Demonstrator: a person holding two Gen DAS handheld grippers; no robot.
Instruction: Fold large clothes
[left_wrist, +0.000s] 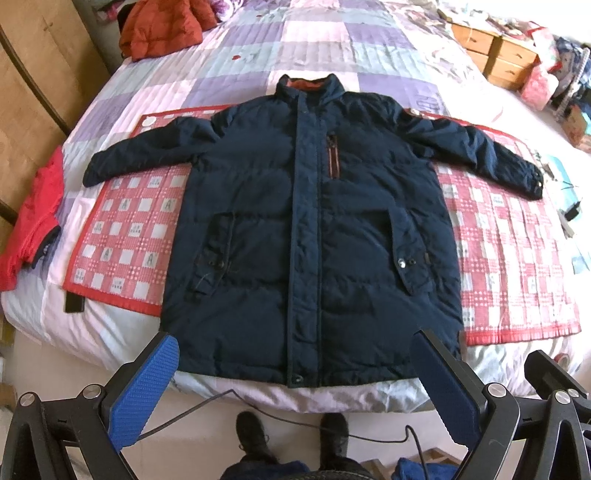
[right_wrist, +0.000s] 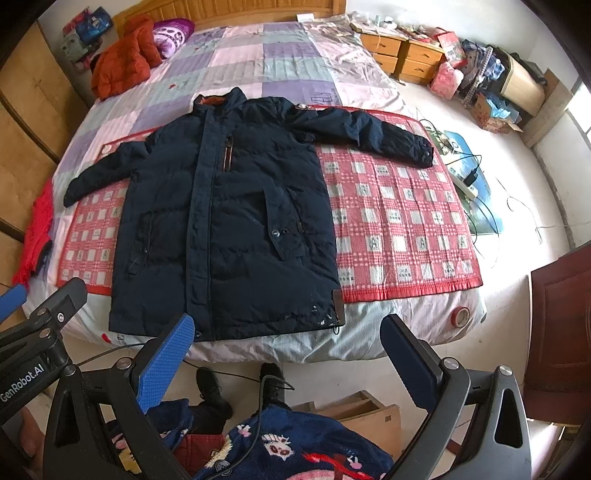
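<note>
We hold the left gripper (left_wrist: 295, 373) and right gripper (right_wrist: 288, 354) wide apart, empty; the padded jacket (left_wrist: 306, 229) looks bulky, soft (probably springy), so we'd pinch its cuffs.

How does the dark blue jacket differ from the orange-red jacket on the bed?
The dark blue jacket lies spread flat, front up, sleeves out to both sides; the orange-red jacket sits bunched in a heap. The dark blue jacket lies on the checked red mat near the foot of the bed; the orange-red jacket is near the head, off the mat. Both look puffy and quilted.
</note>
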